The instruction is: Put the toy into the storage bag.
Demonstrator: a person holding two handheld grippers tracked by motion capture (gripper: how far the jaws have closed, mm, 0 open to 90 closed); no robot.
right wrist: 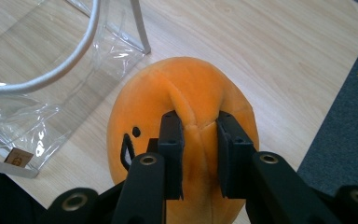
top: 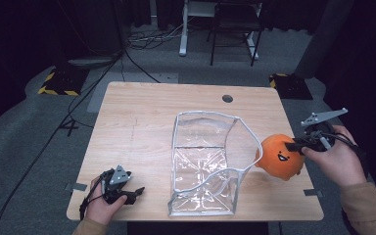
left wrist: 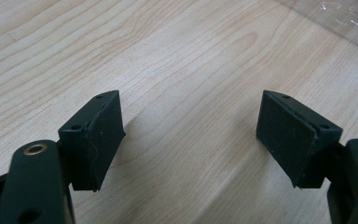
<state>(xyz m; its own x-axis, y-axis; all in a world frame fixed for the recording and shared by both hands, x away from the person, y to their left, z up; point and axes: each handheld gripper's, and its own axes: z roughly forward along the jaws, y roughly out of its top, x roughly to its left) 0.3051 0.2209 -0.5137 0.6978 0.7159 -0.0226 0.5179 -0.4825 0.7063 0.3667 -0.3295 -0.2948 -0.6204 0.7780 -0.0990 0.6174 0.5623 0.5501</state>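
An orange plush toy (top: 280, 156) with a black smiling face is pinched by my right gripper (top: 293, 146), just right of a clear plastic bag (top: 208, 164) with a white rim that stands open on the table. In the right gripper view both jaws press into a fold of the plush toy (right wrist: 186, 93), with my right gripper (right wrist: 199, 133) shut on it above the wood. My left gripper (top: 134, 192) rests near the table's front left edge. Its own view has the left gripper (left wrist: 191, 126) open, wide apart, with bare wood between the pads.
The wooden table (top: 142, 117) has a round cable hole (top: 227, 98) at the back. The bag's rim (right wrist: 70, 65) lies close to the plush. Beyond the table are a chair and a desk leg (top: 183, 29), cables and yellow-black floor plates (top: 58, 83).
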